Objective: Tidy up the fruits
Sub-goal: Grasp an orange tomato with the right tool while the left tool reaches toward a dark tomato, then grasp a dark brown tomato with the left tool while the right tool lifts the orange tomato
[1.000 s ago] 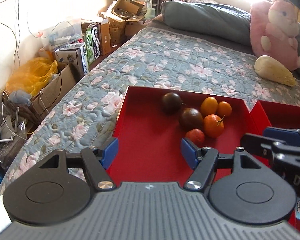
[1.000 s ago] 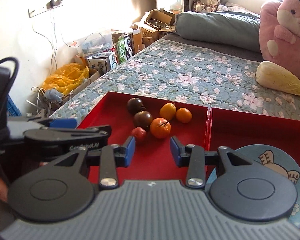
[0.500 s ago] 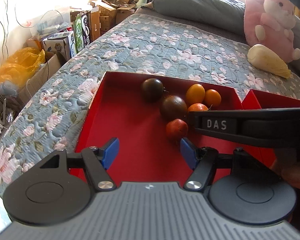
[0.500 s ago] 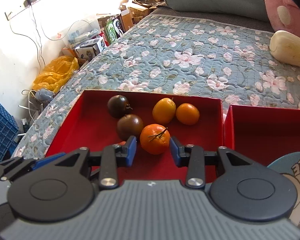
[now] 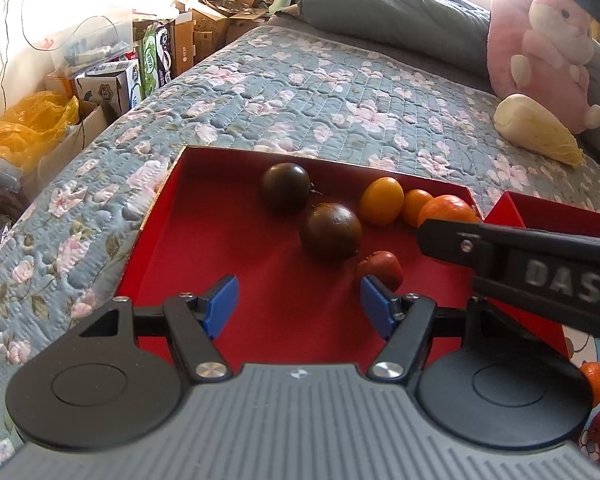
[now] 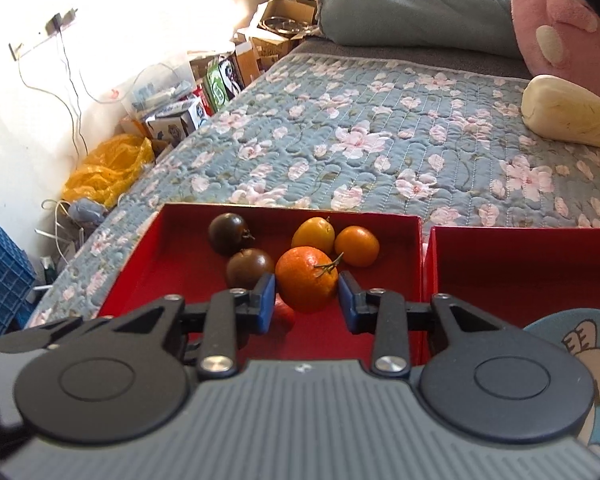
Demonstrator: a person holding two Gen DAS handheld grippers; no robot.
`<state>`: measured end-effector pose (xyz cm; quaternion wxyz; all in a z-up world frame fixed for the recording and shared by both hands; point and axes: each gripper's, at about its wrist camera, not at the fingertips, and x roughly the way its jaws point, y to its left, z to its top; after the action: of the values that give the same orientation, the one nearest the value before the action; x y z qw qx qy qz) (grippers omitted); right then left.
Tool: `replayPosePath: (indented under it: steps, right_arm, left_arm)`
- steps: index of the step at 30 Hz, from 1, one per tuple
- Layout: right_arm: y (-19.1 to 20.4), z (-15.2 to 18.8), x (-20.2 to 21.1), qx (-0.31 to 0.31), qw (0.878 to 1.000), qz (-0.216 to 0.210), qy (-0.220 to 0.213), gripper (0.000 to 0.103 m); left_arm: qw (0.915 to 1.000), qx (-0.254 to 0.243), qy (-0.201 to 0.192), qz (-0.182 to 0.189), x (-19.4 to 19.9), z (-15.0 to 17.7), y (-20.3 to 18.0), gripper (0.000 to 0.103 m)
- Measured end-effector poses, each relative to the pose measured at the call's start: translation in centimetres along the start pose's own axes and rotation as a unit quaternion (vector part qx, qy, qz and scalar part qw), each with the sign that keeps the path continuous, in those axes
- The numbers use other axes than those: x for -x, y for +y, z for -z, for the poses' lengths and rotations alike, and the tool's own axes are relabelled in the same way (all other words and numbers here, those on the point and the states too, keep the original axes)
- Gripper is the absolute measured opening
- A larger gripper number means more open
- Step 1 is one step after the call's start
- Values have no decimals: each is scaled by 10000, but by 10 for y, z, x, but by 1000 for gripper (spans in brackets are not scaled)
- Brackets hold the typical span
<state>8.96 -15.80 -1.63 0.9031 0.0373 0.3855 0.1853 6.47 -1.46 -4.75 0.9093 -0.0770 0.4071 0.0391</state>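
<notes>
The right hand-held gripper (image 6: pixel 307 304) is spread around the mandarin (image 6: pixel 306 278), judged light and soft; its sides should be pinched gently. The left hand-held gripper (image 5: pixel 298 306) is held spread, empty.

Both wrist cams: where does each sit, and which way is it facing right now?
Left wrist: on the left gripper, facing the red tray; the right gripper crosses at right.
Right wrist: on the right gripper, whose fingers flank the orange.
Shared: tray, fruit, floral quilt.
</notes>
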Motion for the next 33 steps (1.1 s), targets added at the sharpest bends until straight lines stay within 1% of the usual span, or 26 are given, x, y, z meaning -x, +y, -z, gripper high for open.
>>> replayPosePath:
  steps: [3, 5, 7, 9, 10, 12, 14, 15, 17, 19, 20, 22, 25, 28, 33]
  right_arm:
    - [-7, 8, 24, -207, 9996, -76, -180, 38]
    - [-12, 16, 39, -358, 9989, -116, -279, 38]
    - [-18, 25, 53, -469, 9982, -143, -348, 37]
    - [-22, 33, 64, -528, 9977, -136, -390, 37]
    - [-24, 36, 68, -534, 9977, -138, -405, 37]
    - [-25, 42, 72, -458, 9979, -74, -446, 37]
    - [-28, 45, 74, -470, 9979, -41, -446, 38]
    - [-30, 47, 75, -518, 9976, -63, -449, 38]
    - [-31, 48, 80, -553, 9972, -113, -498, 38]
    - [-31, 47, 83, -540, 9971, -175, -506, 38]
    - [-30, 47, 84, -534, 9971, -219, -505, 38]
    - [-28, 48, 88, -507, 9969, -311, -509, 38]
    - [-24, 51, 90, -448, 9970, -398, -480, 38]
    - [-21, 54, 89, -402, 9974, -441, -407, 38]
    - [-18, 60, 89, -334, 9977, -494, -308, 38]
  left_arm:
    - [10000, -95, 9, -6, -9, -1, -3, 72]
    - [9999, -135, -12, -65, -15, 0, -3, 69]
    - [9999, -114, -67, -65, -16, -1, -3, 58]
    - [10000, -62, -68, 18, -16, -1, -2, 52]
    - [9999, -99, -57, 26, -15, -1, -2, 50]
    - [10000, -54, -13, 53, -13, -1, -1, 50]
    - [9997, 38, 14, 241, -7, 1, 0, 50]
    - [9996, 7, -15, 298, -4, 2, -1, 50]
    - [9998, -48, -113, 146, -4, 0, -2, 52]
    - [9998, 191, 3, 79, -10, -2, 5, 53]
    - [9996, 263, 56, 116, -12, -3, 6, 54]
    - [9999, 57, -18, 101, -14, -5, -1, 62]
    - [9996, -251, -115, 20, -20, -9, -11, 70]
    - [9997, -205, -96, -88, -30, -13, -8, 72]
    - [9996, -241, -173, -30, -39, -21, -9, 73]
